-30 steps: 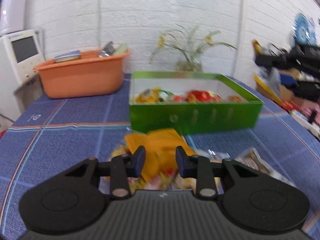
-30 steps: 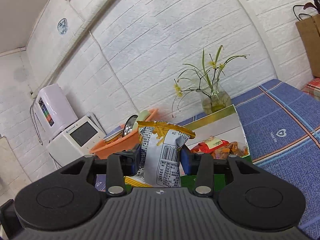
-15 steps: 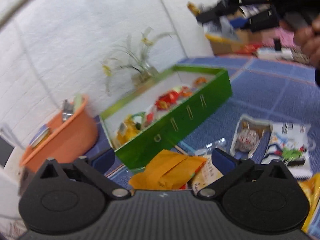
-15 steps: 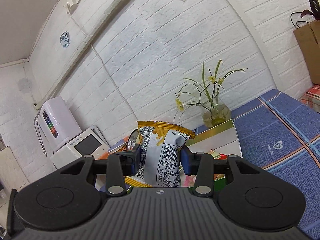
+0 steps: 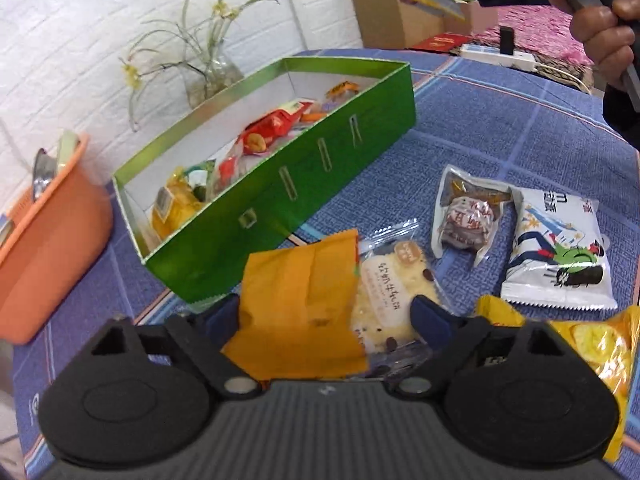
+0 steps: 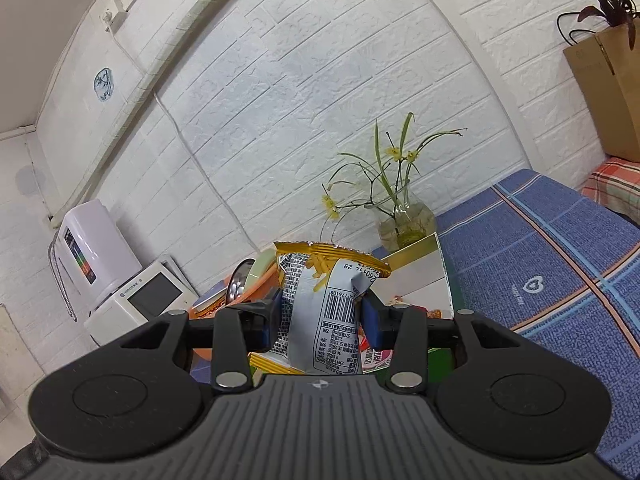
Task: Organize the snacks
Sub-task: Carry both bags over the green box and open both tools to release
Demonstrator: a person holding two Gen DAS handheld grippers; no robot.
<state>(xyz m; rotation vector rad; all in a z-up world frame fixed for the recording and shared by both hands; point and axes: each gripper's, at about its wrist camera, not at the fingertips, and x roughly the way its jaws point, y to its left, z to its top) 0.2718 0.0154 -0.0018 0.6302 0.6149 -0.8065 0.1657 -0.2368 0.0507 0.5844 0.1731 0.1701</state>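
your left claw (image 5: 324,316) is spread wide, low over the bench (image 5: 500,120), w/ an orange packet (image 5: 298,312) and a clear-wrapped biscuit (image 5: 390,292) lying between its fingers, neither pinched. both lie just in front of the green box (image 5: 280,184), on its near side. right of the biscuit, still in front of the box: a brown round snack (image 5: 466,216), a white cartoon packet (image 5: 558,252) beside it, and a yellow chip bag (image 5: 596,340) nearest you. the box already holds several snacks. an orange tub (image 5: 48,240) sits left of the box.

your right claw (image 6: 322,318) is clamped on a silver barcode packet (image 6: 326,300), held up above the box (image 6: 420,276), vase (image 6: 406,224) behind it.
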